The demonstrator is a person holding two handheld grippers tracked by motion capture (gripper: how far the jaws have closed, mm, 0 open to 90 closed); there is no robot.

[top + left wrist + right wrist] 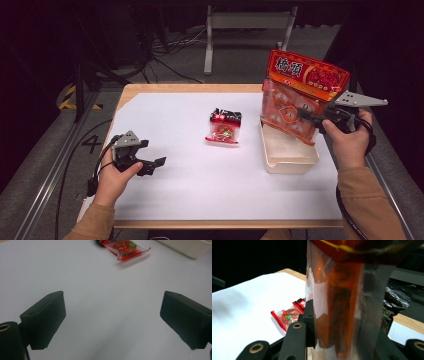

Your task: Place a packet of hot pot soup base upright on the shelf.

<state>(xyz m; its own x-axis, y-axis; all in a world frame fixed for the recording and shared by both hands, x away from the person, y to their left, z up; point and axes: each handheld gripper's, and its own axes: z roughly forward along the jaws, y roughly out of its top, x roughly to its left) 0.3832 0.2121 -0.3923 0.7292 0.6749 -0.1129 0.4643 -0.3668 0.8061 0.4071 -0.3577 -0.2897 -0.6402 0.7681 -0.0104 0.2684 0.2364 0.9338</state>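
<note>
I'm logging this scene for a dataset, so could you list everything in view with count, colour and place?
big snack bag: 1, orange-red, held upright over the tub
small snack pack: 1, red and black, lying mid-table
tub: 1, cream, right side of table
table: 1, white top with wood edge, centre
frame: 1, grey, on the floor beyond the table
cables: several, black, floor behind the table
left gripper: 1, black, open, low over the table's left
right gripper: 1, black, shut on the big snack bag
hands: 2, tan sleeves, bottom edge
</note>
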